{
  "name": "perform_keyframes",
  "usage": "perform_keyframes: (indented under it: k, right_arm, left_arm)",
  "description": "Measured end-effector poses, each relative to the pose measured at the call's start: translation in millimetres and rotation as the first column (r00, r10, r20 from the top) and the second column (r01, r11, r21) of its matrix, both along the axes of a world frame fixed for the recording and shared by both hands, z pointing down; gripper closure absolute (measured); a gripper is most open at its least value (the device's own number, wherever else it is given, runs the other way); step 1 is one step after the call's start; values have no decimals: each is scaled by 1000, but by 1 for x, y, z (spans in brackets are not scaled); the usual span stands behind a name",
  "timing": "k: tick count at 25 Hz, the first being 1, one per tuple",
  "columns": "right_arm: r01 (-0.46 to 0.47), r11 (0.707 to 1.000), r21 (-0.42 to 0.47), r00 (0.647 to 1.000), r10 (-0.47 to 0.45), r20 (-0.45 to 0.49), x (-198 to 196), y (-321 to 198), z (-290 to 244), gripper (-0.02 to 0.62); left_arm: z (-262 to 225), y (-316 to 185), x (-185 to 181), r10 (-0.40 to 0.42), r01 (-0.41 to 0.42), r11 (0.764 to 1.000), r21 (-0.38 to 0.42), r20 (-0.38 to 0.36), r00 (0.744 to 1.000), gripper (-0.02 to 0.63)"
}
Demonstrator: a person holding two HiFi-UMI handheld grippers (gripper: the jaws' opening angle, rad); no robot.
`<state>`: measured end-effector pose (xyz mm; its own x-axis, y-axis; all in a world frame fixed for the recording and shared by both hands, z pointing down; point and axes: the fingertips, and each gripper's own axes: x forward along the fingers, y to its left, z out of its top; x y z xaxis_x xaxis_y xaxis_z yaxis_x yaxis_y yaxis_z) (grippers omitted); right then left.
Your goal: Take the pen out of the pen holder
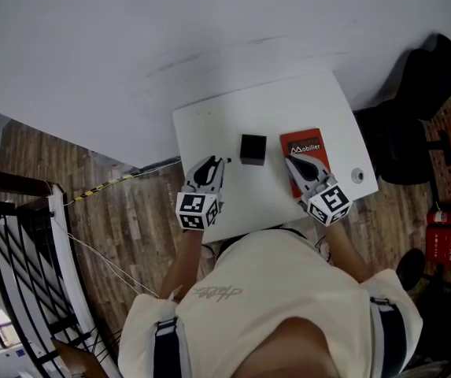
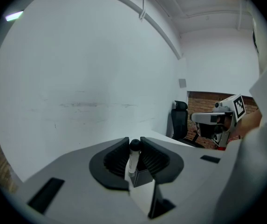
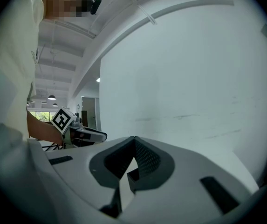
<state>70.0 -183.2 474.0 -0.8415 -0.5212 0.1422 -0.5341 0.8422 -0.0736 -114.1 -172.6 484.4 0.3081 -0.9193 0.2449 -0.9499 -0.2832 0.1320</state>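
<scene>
A black cube-shaped pen holder [image 1: 253,149] stands mid-table; in the left gripper view the holder [image 2: 141,177] shows low between the jaws. A pen [image 2: 133,158] with a white barrel and black cap leans out of it, lower end still inside. My left gripper [image 2: 134,146] has its jaws closed against both sides of the cap. In the head view the left gripper [image 1: 218,164] sits just left of the holder. My right gripper [image 1: 291,163] is to the holder's right, over a red book [image 1: 304,145]. In its own view the right gripper [image 3: 134,140] is shut and empty.
The small white table [image 1: 209,132] stands against a white wall. A black office chair [image 1: 414,124] is at the right, a red object [image 1: 448,242] on the floor beyond it. A round grommet [image 1: 357,176] sits near the table's right edge.
</scene>
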Motion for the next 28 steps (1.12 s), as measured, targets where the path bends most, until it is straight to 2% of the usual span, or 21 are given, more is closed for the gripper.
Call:
perform_keyframes:
  k: [28]
  right_arm:
    - [-24,1000,17,1000,24,11,3,7,-2,589]
  left_arm:
    - [-8,-7,8,28,-28,999,17,-5,1000,520]
